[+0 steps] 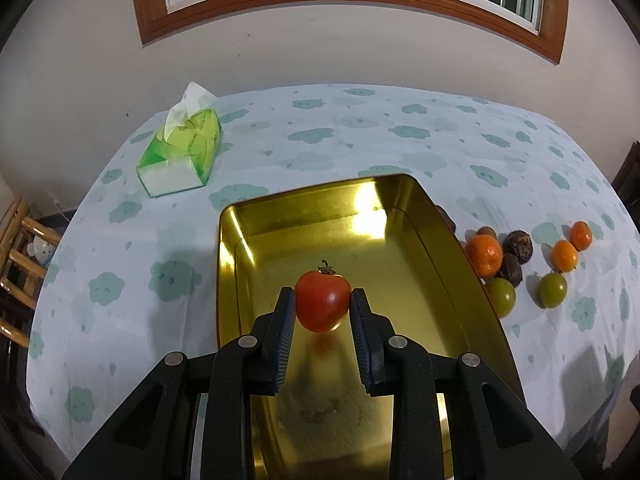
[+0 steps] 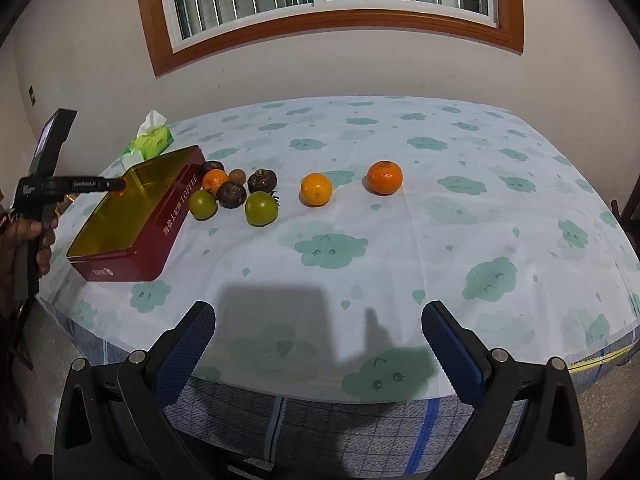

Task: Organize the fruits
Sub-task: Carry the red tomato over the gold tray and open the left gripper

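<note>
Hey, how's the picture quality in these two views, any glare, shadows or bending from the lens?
Left wrist view: bright glare patches on the gold tin floor, a faint reflection under the red tomato, sharp focus. Right wrist view: a dark boxy shadow falls on the tablecloth near the open right gripper. Both views: fisheye bends the window frame and table edge.

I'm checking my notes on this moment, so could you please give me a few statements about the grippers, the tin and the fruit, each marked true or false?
1. The left gripper holds a red tomato over the tin. True.
2. The right gripper grips an orange. False: it is open and holds nothing.
3. Fruit already lies in the tin. False: no fruit lies inside it.
4. Two green tomatoes lie on the cloth. True.
5. The tissue pack sits inside the tin. False: it lies on the cloth.
</note>
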A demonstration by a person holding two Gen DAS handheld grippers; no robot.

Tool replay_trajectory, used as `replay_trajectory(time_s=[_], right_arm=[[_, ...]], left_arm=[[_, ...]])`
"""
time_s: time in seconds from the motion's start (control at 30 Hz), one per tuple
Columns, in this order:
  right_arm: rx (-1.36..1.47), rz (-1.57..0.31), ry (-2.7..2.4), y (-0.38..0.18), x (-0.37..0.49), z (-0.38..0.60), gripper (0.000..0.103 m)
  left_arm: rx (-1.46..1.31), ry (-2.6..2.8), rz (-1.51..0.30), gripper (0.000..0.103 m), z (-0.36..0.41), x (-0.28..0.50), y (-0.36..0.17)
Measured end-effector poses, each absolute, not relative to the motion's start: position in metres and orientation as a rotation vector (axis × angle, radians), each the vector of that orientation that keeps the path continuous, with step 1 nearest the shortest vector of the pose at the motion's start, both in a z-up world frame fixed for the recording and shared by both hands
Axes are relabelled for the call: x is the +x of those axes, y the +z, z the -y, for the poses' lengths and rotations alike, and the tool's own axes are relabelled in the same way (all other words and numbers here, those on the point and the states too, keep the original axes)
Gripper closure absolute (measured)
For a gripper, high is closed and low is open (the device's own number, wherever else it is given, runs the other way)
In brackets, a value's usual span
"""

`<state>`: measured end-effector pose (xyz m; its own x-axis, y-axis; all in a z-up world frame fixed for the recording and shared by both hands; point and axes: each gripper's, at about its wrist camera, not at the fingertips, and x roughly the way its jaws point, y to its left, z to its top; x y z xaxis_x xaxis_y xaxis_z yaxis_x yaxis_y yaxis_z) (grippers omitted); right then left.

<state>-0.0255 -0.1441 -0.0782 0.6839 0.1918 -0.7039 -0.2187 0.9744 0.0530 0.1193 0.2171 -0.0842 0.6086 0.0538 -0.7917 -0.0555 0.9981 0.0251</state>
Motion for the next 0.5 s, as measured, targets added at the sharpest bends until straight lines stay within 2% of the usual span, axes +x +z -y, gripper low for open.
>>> replay_trajectory(time_s=[0.5], right_arm=[[0.023, -0.814, 0.344, -0.076, 0.001, 0.131, 0.000]], left_arm=[[0.034, 0.093, -0.963, 0.073, -0.222, 0.150, -0.094]])
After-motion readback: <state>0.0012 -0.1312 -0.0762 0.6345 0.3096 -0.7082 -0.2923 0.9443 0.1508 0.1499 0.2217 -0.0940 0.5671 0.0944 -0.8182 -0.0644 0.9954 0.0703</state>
